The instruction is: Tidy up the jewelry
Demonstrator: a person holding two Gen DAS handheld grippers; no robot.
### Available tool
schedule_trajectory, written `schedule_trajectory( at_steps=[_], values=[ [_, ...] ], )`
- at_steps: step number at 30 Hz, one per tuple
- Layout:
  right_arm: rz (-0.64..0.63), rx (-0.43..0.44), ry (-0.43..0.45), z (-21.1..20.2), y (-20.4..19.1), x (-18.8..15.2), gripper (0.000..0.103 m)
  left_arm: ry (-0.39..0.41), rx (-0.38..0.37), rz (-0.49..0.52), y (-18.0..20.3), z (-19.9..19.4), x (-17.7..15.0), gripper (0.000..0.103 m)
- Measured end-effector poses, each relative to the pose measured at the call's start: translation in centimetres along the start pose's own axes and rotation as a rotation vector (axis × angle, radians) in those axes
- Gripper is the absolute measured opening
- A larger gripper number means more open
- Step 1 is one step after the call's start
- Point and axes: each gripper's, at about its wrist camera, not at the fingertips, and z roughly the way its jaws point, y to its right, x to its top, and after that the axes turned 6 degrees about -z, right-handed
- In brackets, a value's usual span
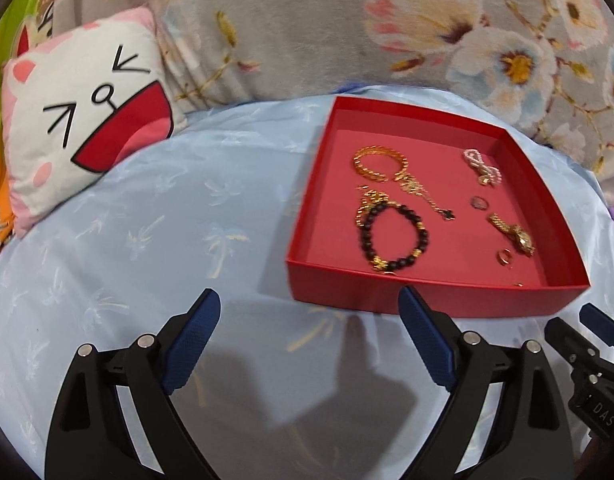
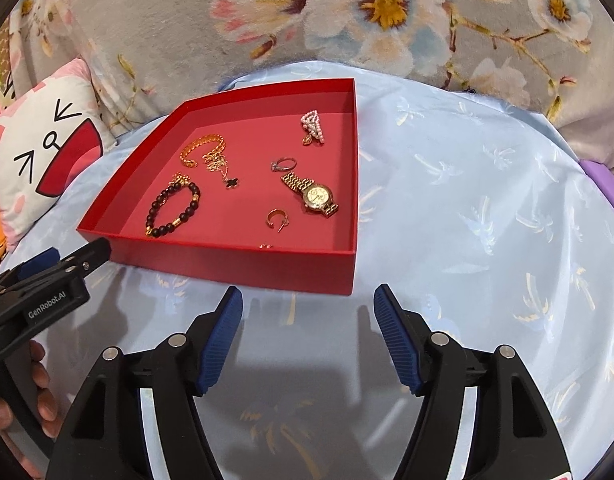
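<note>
A shallow red tray (image 1: 427,300) (image 2: 235,268) lies on a pale blue sheet and holds the jewelry. Inside are a black bead bracelet (image 1: 393,238) (image 2: 173,210), a gold bangle (image 1: 381,164) (image 2: 201,148), a necklace with a black clover (image 2: 227,178), a pearl piece (image 1: 481,166) (image 2: 313,126), a silver ring (image 2: 285,164), a gold watch (image 1: 515,234) (image 2: 313,194) and a small gold hoop (image 2: 277,220). My left gripper (image 1: 309,294) stands open just in front of the tray's near wall, nothing between its fingers. My right gripper (image 2: 307,290) is open too, at the tray's near right corner, empty.
A cat-face cushion (image 1: 83,120) (image 2: 43,148) leans at the left. A grey floral blanket (image 2: 347,20) rises behind the tray. A purple object (image 2: 603,184) peeks in at the right edge. A hand (image 2: 43,392) holds the left gripper's body (image 2: 39,296).
</note>
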Motion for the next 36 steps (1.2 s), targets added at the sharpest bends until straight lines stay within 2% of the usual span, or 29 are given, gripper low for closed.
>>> schedule_trajectory(
  at_steps=[2,6,13,17,23,26,28,33,36],
  values=[
    [-0.007,-0.013,-0.002,0.4,-0.1,0.4,0.066,-0.024,-0.021,-0.032,-0.6,0.4,0.2,0.088],
    [-0.002,-0.031,-0.008,1.0,0.2,1.0,0.066,-0.018,0.003,0.0,0.1,0.3,0.0,0.088],
    [-0.002,-0.028,-0.013,1.4,0.4,1.3,0.066,0.001,-0.015,0.017,0.9,-0.2,-0.2,0.088],
    [-0.04,-0.064,0.043,-0.1,-0.5,1.3,0.066,0.016,-0.02,0.038,1.8,-0.7,-0.5,0.088],
    [-0.082,-0.055,0.092,-2.1,-2.4,1.3,0.068,0.067,0.003,0.097,3.4,-1.9,-0.7,0.089],
    [-0.095,-0.094,0.102,-3.0,-2.6,2.0,0.072,0.083,0.01,0.112,3.9,-2.5,0.0,0.091],
    [-0.067,-0.09,0.102,-3.4,-2.1,2.7,0.076,0.09,-0.006,0.098,3.9,-2.9,0.8,0.094],
    [-0.02,-0.066,0.104,-3.1,-1.5,4.5,0.077,0.112,-0.008,0.084,4.2,-2.8,2.8,0.094],
    [-0.013,-0.068,0.108,-2.7,-1.5,4.3,0.077,0.1,-0.004,0.08,4.3,-2.3,3.0,0.095]
  ],
)
